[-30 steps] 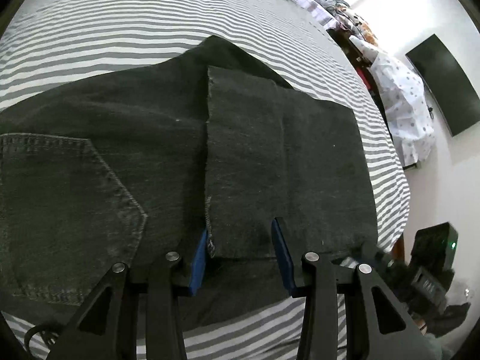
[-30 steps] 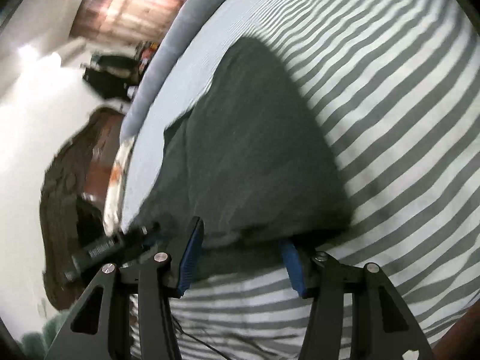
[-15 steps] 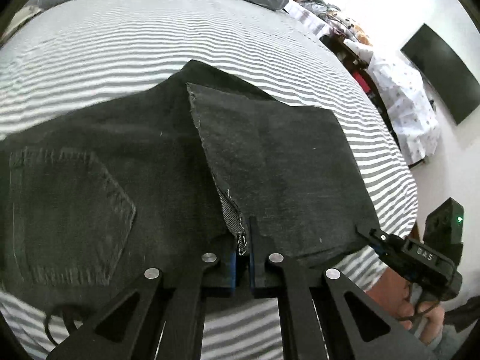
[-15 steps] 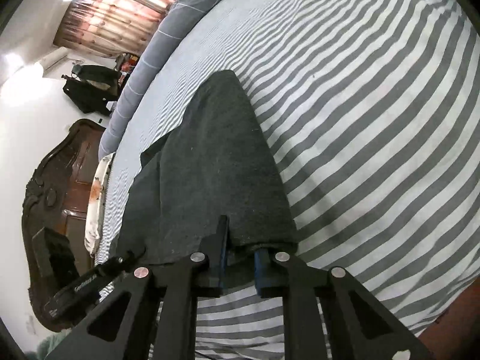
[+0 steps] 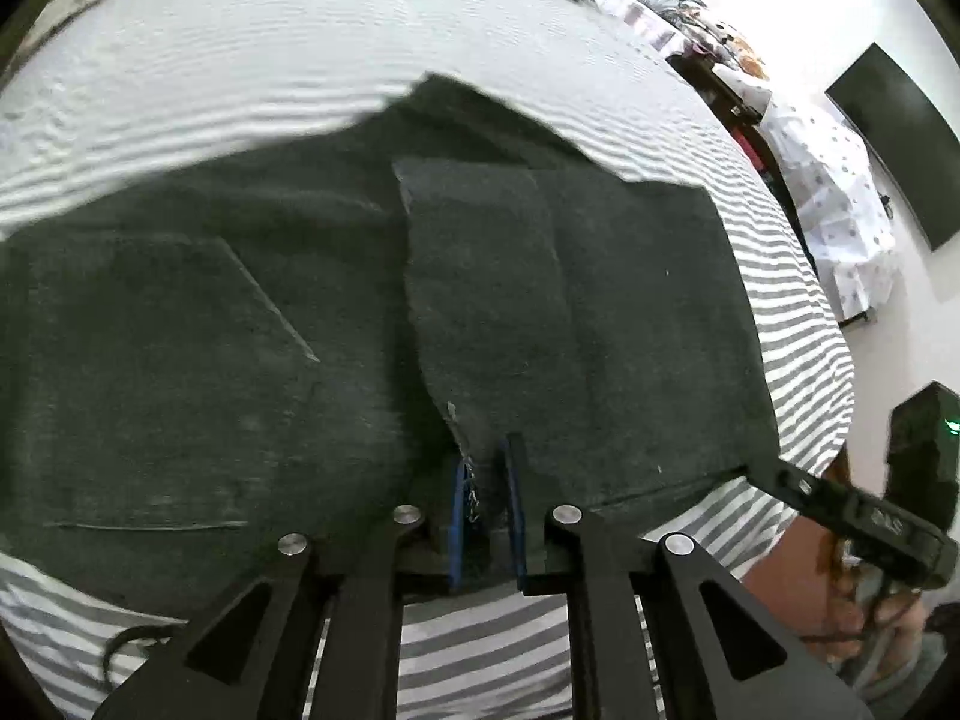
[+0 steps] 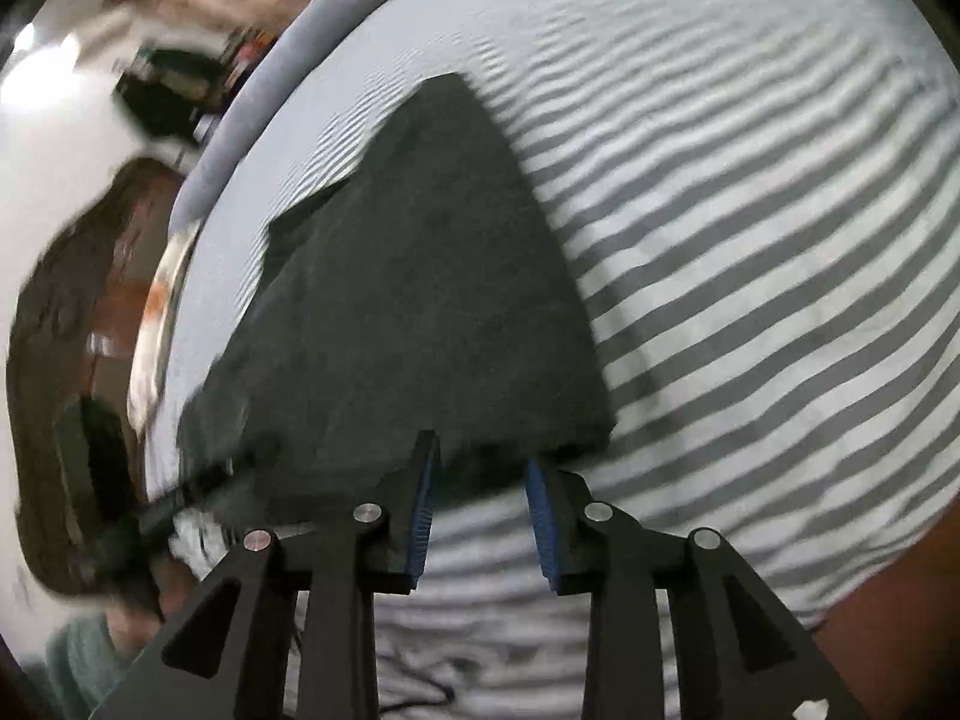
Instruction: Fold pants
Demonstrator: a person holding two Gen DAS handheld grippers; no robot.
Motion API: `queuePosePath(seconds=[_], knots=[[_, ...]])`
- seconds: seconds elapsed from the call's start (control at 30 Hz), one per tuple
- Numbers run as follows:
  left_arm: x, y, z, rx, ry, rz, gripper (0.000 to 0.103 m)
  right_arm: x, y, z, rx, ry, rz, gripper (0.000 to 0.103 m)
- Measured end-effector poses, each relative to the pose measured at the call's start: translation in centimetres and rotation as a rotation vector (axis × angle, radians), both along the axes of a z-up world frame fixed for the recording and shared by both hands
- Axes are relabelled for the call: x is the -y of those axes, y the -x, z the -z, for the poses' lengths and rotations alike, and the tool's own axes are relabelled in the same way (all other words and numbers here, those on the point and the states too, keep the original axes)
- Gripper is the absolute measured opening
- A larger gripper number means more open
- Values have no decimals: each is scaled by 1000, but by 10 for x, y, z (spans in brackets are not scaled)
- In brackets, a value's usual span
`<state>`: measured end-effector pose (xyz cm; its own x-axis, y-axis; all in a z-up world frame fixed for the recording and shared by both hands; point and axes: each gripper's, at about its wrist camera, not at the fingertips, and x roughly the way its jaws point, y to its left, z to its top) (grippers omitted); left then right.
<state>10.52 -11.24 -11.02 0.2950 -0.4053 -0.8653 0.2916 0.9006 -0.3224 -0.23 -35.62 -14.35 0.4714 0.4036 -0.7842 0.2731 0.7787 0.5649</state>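
Dark jeans (image 5: 252,324) spread on striped bedsheet (image 5: 240,78), part-folded.
Left gripper (image 5: 487,483) narrow and easing apart, frayed leg hem pinched between pads; right gripper (image 6: 480,480) widening, pads at folded edge, not pressing.

- Only text: white letters on the other gripper's black body (image 5: 882,525), lower right of left-wrist view, too blurred to read.
- Right-wrist view: no text.
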Motion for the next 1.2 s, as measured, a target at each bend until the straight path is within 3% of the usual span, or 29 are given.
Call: queuePosePath(seconds=[0.07, 0.13, 0.27, 0.43, 0.63, 0.73, 0.93, 1.2], knots=[[-5, 4, -12, 60, -13, 0, 16, -7, 3, -18, 30, 30, -70, 28], [-7, 8, -27, 151, -30, -1, 18, -10, -3, -35, 67, 121, -99, 28], [10, 8, -39, 240, -50, 46, 20, -10, -39, -54, 145, 259, -82, 28], [29, 7, -23, 216, -77, 94, 20, -6, -101, -50, 158, 345, -61, 28], [37, -1, 9, 134, -133, 125, 20, -3, -151, -30, 94, 425, -63, 28], [36, -8, 17, 113, -111, 123, 20, -2, -167, -14, 42, 450, -79, 27], [27, -20, 17, 50, -39, 81, 20, -3, -151, -11, 19, 448, -93, 27], [2, -3, 6, 24, -14, 51, 21, -23, -60, -8, -8, 453, -129, 28]])
